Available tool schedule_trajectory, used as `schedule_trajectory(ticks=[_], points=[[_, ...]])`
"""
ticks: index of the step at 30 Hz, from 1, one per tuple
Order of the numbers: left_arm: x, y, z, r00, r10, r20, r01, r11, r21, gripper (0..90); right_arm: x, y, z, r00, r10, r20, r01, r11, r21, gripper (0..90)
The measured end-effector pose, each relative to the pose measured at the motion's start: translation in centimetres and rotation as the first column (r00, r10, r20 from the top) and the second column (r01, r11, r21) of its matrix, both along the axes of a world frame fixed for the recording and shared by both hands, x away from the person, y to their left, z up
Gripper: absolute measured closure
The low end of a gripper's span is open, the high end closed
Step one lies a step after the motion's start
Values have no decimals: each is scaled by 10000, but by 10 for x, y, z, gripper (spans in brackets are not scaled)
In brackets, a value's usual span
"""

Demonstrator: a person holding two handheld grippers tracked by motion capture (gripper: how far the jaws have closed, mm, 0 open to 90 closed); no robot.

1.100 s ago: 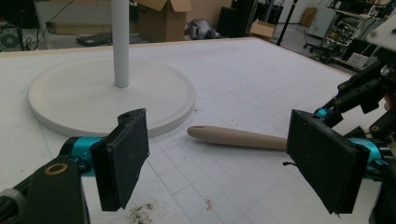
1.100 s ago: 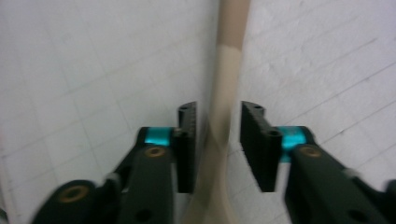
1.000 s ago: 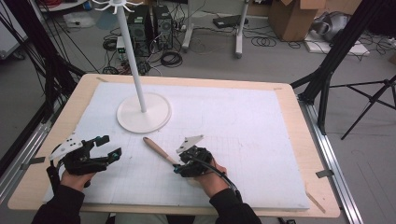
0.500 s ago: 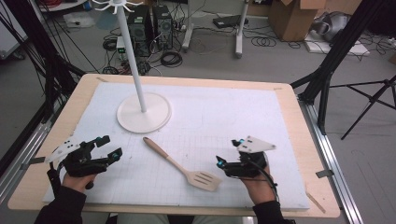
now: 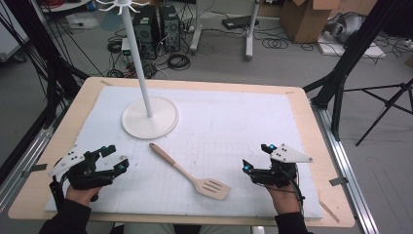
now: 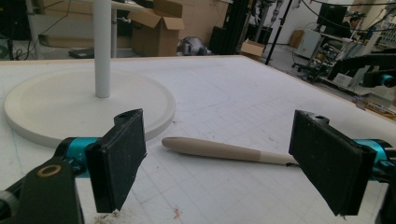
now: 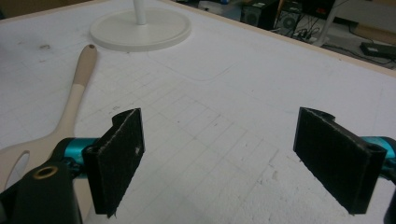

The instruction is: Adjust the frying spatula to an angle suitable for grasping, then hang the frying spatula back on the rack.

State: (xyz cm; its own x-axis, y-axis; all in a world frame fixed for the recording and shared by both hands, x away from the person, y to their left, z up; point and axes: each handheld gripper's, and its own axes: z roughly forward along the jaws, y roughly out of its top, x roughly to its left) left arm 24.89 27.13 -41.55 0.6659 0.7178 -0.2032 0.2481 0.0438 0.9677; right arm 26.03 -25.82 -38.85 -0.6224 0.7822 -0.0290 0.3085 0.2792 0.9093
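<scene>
a wooden spatula (image 5: pixel 191 172) lies flat on the white mat (image 5: pixel 234 122), in front of a white stand's round base (image 5: pixel 150 117), between the left gripper (image 5: pixel 109 158) and right gripper (image 5: pixel 256 158), both with jaws wide and empty, neither touching it.

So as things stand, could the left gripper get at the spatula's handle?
Probably yes. The left gripper has its jaws open and empty, and the spatula lies flat on the white mat just ahead of them, with bare mat between. The stand's base sits off to the side, clear of that path.
</scene>
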Motion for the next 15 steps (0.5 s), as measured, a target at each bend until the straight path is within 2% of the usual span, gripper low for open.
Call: schedule_trajectory(ticks=[6, 10, 15], points=[[3, 0, -1, 10000, -34, -82, 34, 10000, 11, 195, -1, 2, 1, 9998, -114, -139, 117, 9996, 254, 152], [3, 0, 0, 9999, 5, -105, -6, 10000, -27, 192, 0, 6, -1, 9997, -113, -212, 115, 9999, 103, 148], [3, -2, 0, 9999, 11, -164, -13, 9999, -115, 191, 1, 17, -1, 9991, 298, -315, -297, 9996, 36, 148]])
